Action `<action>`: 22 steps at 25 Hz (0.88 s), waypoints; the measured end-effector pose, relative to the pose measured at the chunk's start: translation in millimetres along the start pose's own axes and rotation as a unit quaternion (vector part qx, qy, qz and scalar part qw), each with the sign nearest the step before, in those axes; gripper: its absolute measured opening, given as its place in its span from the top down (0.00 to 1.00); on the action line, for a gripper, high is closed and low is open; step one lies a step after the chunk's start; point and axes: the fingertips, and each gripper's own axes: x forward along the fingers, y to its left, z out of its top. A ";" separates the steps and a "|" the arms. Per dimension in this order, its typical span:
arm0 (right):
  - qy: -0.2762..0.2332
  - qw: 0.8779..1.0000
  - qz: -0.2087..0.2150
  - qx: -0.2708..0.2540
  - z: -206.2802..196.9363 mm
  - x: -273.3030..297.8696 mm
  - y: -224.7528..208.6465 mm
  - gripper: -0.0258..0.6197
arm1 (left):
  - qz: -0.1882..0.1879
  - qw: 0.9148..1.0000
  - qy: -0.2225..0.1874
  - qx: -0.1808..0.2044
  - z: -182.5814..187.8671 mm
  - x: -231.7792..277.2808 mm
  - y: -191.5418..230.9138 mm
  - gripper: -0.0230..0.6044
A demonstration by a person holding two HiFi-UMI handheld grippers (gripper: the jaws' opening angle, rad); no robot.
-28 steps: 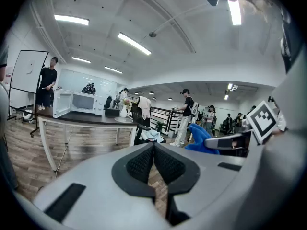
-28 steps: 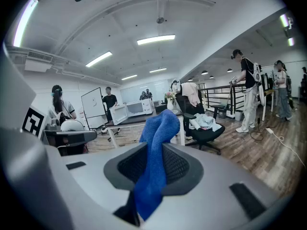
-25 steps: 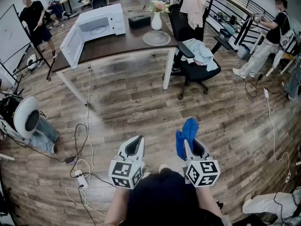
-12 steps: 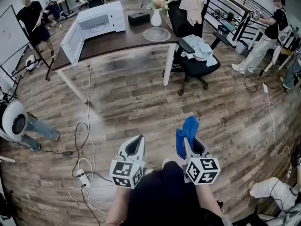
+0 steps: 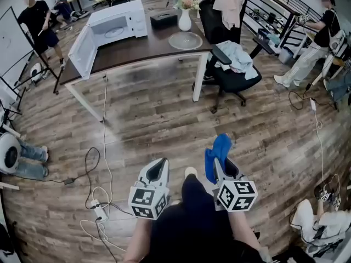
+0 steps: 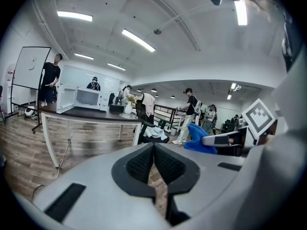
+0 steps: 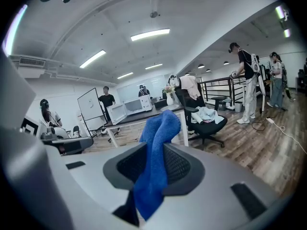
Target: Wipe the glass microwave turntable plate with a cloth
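**Head view.** You held both grippers low in front of you, over the wood floor and well apart from the table (image 5: 137,47). The left gripper (image 5: 159,162) had its jaws pressed together with nothing in them. The right gripper (image 5: 218,162) was clamped on the blue cloth (image 5: 220,148), which stood up out of its jaws. The glass plate (image 5: 185,40) lay flat on the table's right end, near the front corner, and neither gripper touched it. A vase (image 5: 185,19) stood just behind the plate on the table, with a black box (image 5: 163,19) beside it. The microwave (image 5: 116,23) sat on the table's left part with its door swung open. A chair (image 5: 233,73) draped with clothes stood just right of the table.

**Left gripper view.** Your left gripper's (image 6: 153,148) ribbed pads met along one line, and only floor showed below them. The table (image 6: 91,115) stood far off to the left with the microwave (image 6: 79,98) on it. The cloth (image 6: 197,139) showed at the right, held by the right gripper.

**Right gripper view.** Your right gripper's (image 7: 154,151) pads squeezed the cloth (image 7: 162,127). Its top folded over above the jaws and its tail hung below them. The table (image 7: 139,119) stood well beyond, partly hidden by the cloth, with the microwave (image 7: 130,106) on it. The plate was too small to make out surely here.
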 end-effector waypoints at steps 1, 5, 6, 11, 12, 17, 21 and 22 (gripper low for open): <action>0.001 1.000 0.003 0.000 4.6 9.7 -1.7 0.82 | 0.003 1.000 -0.001 0.000 4.0 8.4 4.9 0.95; 0.010 1.000 0.017 -0.005 30.6 56.9 -14.6 0.82 | 0.015 1.000 -0.007 -0.003 28.9 51.7 26.2 0.95; 0.010 1.000 0.021 -0.007 39.4 69.3 -18.7 0.82 | 0.017 1.000 -0.010 -0.004 36.3 64.1 31.2 0.95; 0.005 0.999 0.035 -0.021 85.1 128.9 -44.2 0.82 | 0.027 0.999 -0.021 -0.007 69.5 128.9 53.1 0.95; 0.004 0.999 0.036 -0.022 92.4 139.7 -50.7 0.82 | 0.028 0.999 -0.022 -0.008 73.8 141.2 55.7 0.95; 0.000 0.999 0.039 -0.027 120.6 183.7 -81.2 0.82 | 0.035 0.999 -0.025 -0.007 88.6 192.9 64.2 0.95; 0.002 0.999 0.041 -0.029 131.0 203.2 -100.4 0.82 | 0.039 0.999 -0.025 -0.008 94.3 220.4 64.8 0.95; 0.004 0.999 0.041 -0.029 132.3 206.9 -103.5 0.82 | 0.039 0.999 -0.024 -0.008 94.9 225.1 64.6 0.95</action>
